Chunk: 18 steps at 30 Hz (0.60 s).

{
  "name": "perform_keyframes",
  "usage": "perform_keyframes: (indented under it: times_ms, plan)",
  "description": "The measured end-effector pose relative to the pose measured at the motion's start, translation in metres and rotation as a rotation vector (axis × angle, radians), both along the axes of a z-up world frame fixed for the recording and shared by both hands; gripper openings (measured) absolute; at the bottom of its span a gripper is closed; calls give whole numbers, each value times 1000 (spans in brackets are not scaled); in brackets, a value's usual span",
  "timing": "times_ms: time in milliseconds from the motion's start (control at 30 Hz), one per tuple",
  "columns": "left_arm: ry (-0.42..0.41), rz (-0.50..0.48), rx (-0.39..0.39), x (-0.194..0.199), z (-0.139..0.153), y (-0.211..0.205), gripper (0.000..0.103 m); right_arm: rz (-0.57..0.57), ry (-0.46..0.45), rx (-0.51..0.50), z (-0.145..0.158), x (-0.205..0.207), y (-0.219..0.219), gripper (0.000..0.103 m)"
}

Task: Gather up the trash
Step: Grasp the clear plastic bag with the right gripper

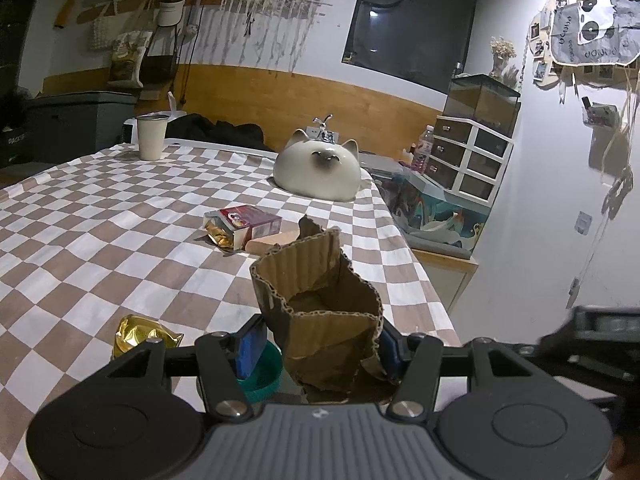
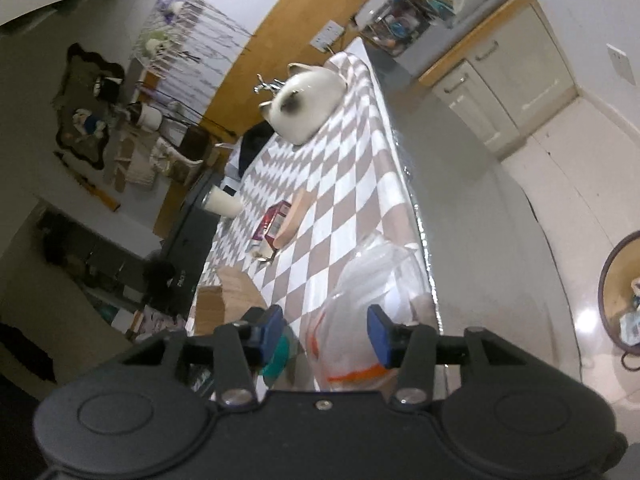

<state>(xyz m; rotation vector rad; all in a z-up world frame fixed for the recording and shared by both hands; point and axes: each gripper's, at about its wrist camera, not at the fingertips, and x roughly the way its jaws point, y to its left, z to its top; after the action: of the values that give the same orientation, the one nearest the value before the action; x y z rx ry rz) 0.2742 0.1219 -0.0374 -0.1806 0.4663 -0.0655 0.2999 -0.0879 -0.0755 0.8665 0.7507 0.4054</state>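
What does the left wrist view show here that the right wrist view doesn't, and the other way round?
Only the left wrist view: the left gripper closed on a torn cardboard piece, and a gold wrapper.
Only the right wrist view: the right gripper with a clear plastic bag between its jaws, and a round bin on the floor.
Both: the checked tablecloth, cat-shaped ornament, white cup and red snack box.

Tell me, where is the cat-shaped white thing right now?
The cat-shaped ornament sits at the far end of the checkered tablecloth, near its right edge in the left wrist view, beyond the red snack box.
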Motion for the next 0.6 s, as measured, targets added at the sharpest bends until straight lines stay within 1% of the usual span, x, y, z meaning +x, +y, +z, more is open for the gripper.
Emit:
perform_keyframes:
  times_ms: [33,67,100,167,267,300,400,500,600]
  plan:
    - [-1,-1,2,0,0,-1,58,0,-1,-15,-1,2,3,46]
    - [-2,-3,1,-1,1,-1,58,1,-6,-33,-1,4,4,37]
    - [-4,-5,0,-1,1,-1,58,2,-9,-63,0,4,7,23]
    - [-7,-6,3,-3,3,-1,58,25,-32,-80,1,4,9,12]
    - [-15,-12,9,-8,7,-4,58,45,-80,-140,8,-3,8,7]
    - [-17,-14,9,-11,9,-5,58,51,-108,-161,12,-7,8,6]
    - [-16,-12,12,-19,11,-9,58,56,-153,-206,19,-15,3,6]
    - [-10,-11,16,-30,13,-17,58,48,-184,-237,24,-24,-7,6]
    - [-10,-16,16,-43,15,-28,58,32,-222,-293,31,-35,-16,6]
